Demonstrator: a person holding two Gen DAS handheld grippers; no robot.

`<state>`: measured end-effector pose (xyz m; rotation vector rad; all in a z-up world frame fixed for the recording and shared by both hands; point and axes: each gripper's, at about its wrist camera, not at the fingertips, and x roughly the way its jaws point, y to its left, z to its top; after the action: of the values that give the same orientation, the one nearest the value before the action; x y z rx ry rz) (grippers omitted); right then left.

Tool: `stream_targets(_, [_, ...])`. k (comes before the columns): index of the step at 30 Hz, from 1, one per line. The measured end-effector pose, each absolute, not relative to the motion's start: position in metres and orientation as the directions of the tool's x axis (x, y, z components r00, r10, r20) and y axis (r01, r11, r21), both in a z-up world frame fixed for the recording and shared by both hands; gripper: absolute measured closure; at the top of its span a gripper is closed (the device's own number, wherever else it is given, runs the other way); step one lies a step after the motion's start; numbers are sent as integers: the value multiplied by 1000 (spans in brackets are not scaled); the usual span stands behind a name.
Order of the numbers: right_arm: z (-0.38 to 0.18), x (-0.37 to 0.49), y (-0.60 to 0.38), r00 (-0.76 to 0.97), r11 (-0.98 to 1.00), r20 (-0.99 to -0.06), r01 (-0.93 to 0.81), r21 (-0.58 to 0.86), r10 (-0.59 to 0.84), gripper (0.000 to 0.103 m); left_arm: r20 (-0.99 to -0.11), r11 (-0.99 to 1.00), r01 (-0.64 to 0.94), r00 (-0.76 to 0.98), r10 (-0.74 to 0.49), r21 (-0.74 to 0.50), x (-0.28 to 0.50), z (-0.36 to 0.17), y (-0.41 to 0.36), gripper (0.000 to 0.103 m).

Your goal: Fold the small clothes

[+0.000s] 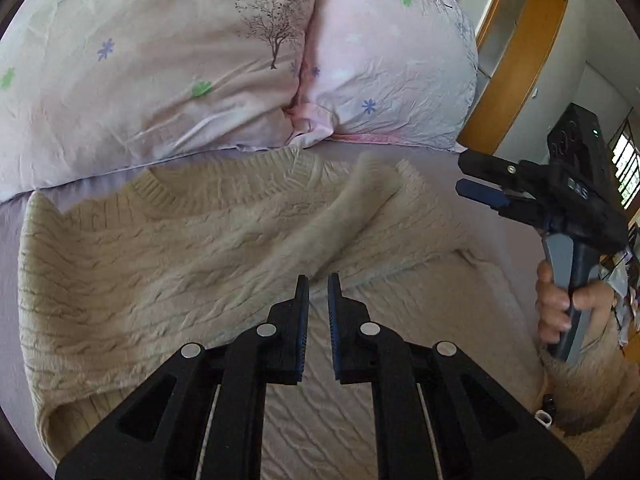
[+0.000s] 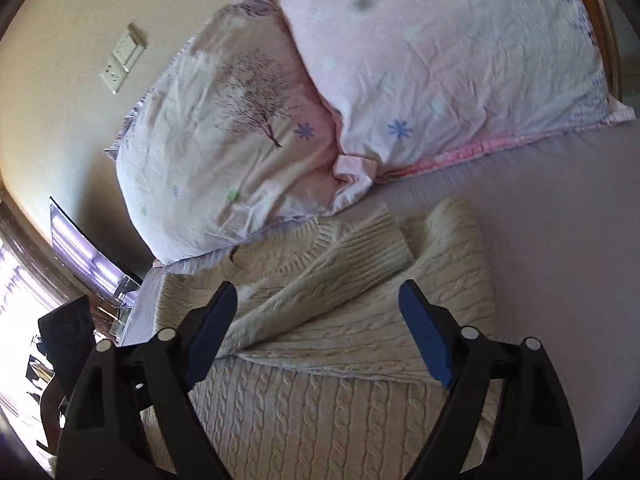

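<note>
Left wrist view. A cream cable-knit sweater lies spread on the bed, whose sheet is pale lilac. Its ribbed collar points toward two pillows printed with flowers and a bare tree. One sleeve is folded diagonally across the chest, its cuff near the upper right shoulder. The left gripper hangs over the lower part of the sweater, just below the folded sleeve; its fingers stand nearly together with a narrow gap, and nothing is held between them. At the right edge, the right gripper is raised above the sweater's side, carried by a hand closed round its handle; from this angle its opening cannot be told. A wooden cabinet stands behind it.

Right wrist view. A wall socket and a window lie to the left. The pillows rest at the head of the bed, touching the collar. The sweater fills the lower centre, with the sleeve crossing it. The right gripper hovers above the cloth with its blue-padded fingers spread wide apart, holding nothing.
</note>
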<state>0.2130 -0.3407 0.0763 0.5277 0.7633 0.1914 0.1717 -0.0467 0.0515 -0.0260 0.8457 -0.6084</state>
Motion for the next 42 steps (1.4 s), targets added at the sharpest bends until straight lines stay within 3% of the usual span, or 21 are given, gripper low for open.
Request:
stream_targets(1, [71,215,-344,700,852,-624,43,522,347,37,-685,848,468,535,-495,-247,165,53,-33,84])
stream_targets(2, [65,219,-348,686,847,-640,64,527,346,41,-671,867,436,570,-474,-243,156,57,-15,63])
stream_targets(4, [54,226,-354,659,835,-673,124,536,335,46,-645,909,354,646,-409,-221,141,63,21,42])
stream_targets(8, [38,235,-358,638,810,-701,201,551,318,47,-672,957,197,681,-291,-215,105,59,79,32])
stream_targets(13, [44,240,-356,687,803,-669,210,557,284,48,-708,942,82,640,-299,-325,79,35,124,32])
stream_targets(17, [55,251,-351,682,857,-702,221,465,205,48,-677,891,96,616,-404,-444,71,24,136,31])
stream_targets(21, [46,252,-348,640,881,-738,201,429,214,49,-660,875,134,607,-443,-465,67,20,133,31])
stream_targets(22, [45,253,-348,635,888,-742,191,419,214,54,-659,873,141,602,-450,-467,68,19,131,31])
stream_targets(24, [41,257,-347,626,902,-754,184,391,199,78,-659,870,148,596,-458,-471,69,17,128,30])
stream_targets(26, [35,266,-348,607,912,-772,184,367,188,91,-659,870,152,595,-460,-469,69,17,126,28])
stream_targets(29, [47,271,-342,630,915,-756,178,363,177,96,-657,870,153,598,-460,-469,67,16,126,27])
stream_targets(31, [64,277,-332,664,918,-730,170,359,163,96,-656,869,150,600,-459,-471,67,16,126,27])
stream_targets(32, [70,284,-327,668,919,-729,175,353,152,90,-655,869,147,601,-459,-473,67,15,126,27])
stream_targets(35, [67,316,-302,591,954,-796,142,264,132,37,-653,868,143,603,-457,-475,67,16,124,26])
stream_targets(40, [69,294,-318,652,921,-742,174,348,157,43,-638,860,155,610,-470,-486,61,17,129,24])
stream_targets(42, [69,276,-334,668,904,-726,195,381,162,57,-635,858,153,611,-472,-491,61,16,132,24])
